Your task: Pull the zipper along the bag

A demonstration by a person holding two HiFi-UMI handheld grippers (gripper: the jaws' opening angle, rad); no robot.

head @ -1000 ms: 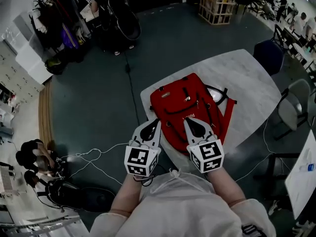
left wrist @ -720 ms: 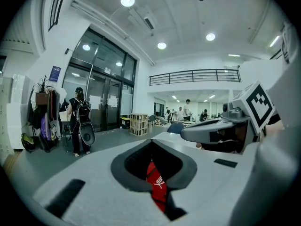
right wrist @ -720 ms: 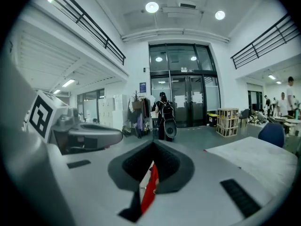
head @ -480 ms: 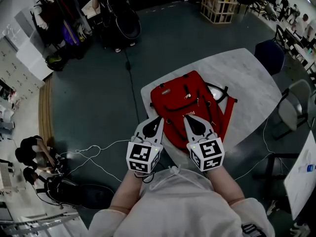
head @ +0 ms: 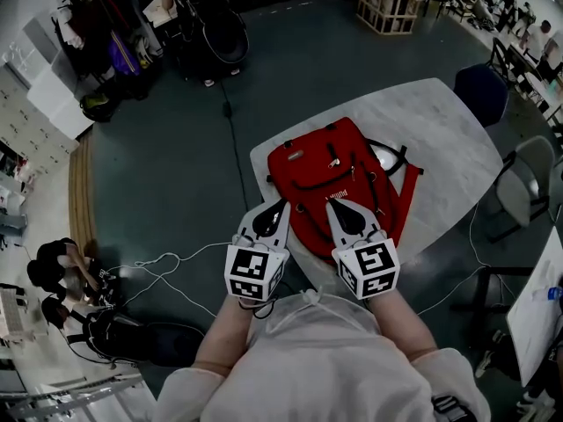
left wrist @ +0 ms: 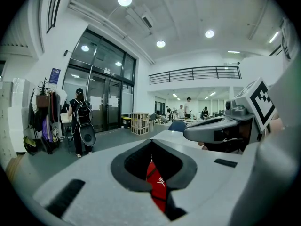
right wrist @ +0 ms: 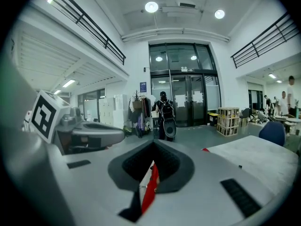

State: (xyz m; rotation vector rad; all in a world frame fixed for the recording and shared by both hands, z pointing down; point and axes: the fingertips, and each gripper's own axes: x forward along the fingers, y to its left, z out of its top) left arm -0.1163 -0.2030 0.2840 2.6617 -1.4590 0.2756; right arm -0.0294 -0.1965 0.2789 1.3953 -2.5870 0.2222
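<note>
Red backpack [head: 330, 170] lies flat at the bench's [head: 444, 134] near left corner, black zipper [head: 318, 186] curving across its front. Left gripper [head: 281, 204] and right gripper [head: 331, 205] jaws are pressed together.

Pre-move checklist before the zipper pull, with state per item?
1. Bag flat on table: ok.
2. Left gripper bracing the bag: not ok, jaws shut, nothing held.
3. Right gripper on a zipper pull: not ok, jaws shut, nothing held, at the bag's near edge.
4. Target found: a bright pull shows mid-bag; whether it is the right zipper, cannot tell.
5. Straps off the zipper line: ok, they lie at the bag's right side.
</note>
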